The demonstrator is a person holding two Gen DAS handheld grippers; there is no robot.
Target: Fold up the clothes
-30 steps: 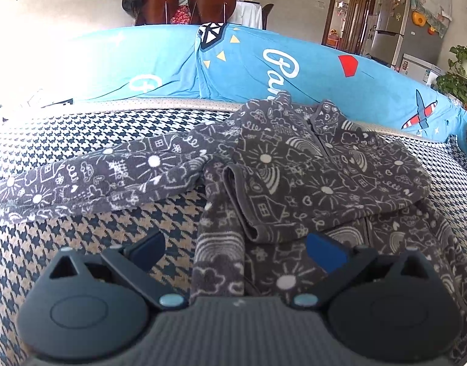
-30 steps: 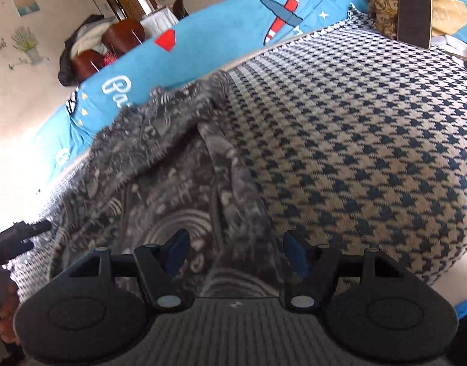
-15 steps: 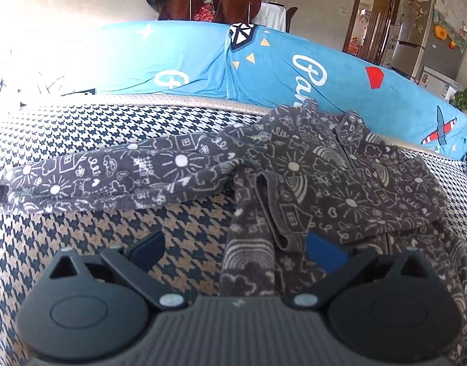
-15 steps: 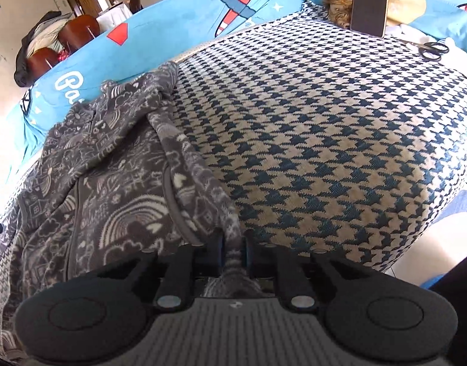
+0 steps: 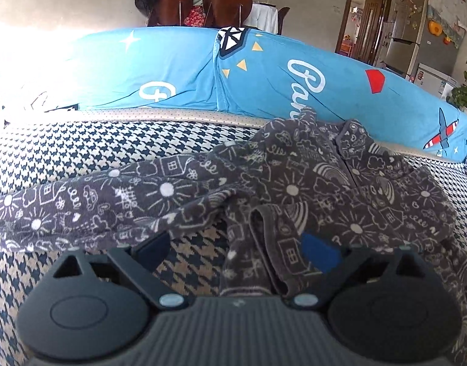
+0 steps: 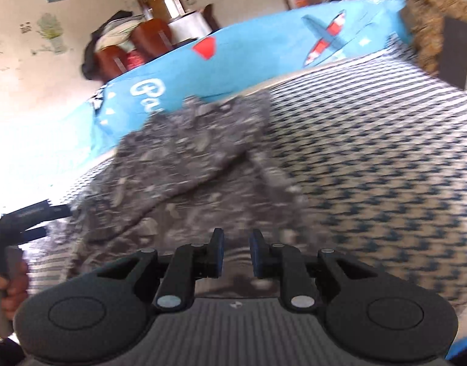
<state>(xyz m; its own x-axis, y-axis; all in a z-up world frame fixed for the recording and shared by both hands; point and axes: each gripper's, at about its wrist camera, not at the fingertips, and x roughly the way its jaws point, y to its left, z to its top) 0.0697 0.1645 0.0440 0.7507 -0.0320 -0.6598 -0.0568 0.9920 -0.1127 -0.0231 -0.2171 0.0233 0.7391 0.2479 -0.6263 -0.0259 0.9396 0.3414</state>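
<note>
A houndstooth-covered bed (image 5: 81,149) fills both views, edged by a blue printed bolster (image 5: 178,76), with chairs (image 5: 203,3) behind. On it lies a grey doodle-print garment (image 5: 325,189), one sleeve stretched left. The left gripper (image 5: 236,250) is closing, fingers spread with cloth loose between; the right gripper (image 6: 236,251) is opening, fingers narrowly parted over blurred fabric.

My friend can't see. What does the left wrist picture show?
A grey doodle-print top lies on a houndstooth cover, one sleeve stretched left. The left hand-held gripper is closing just above it, gripping nothing yet. A blue cushion sits behind.

The garment (image 5: 294,189) lies on the houndstooth cover (image 5: 81,152), its sleeve (image 5: 81,210) stretching left; the cushions (image 5: 178,73) stand behind.
</note>
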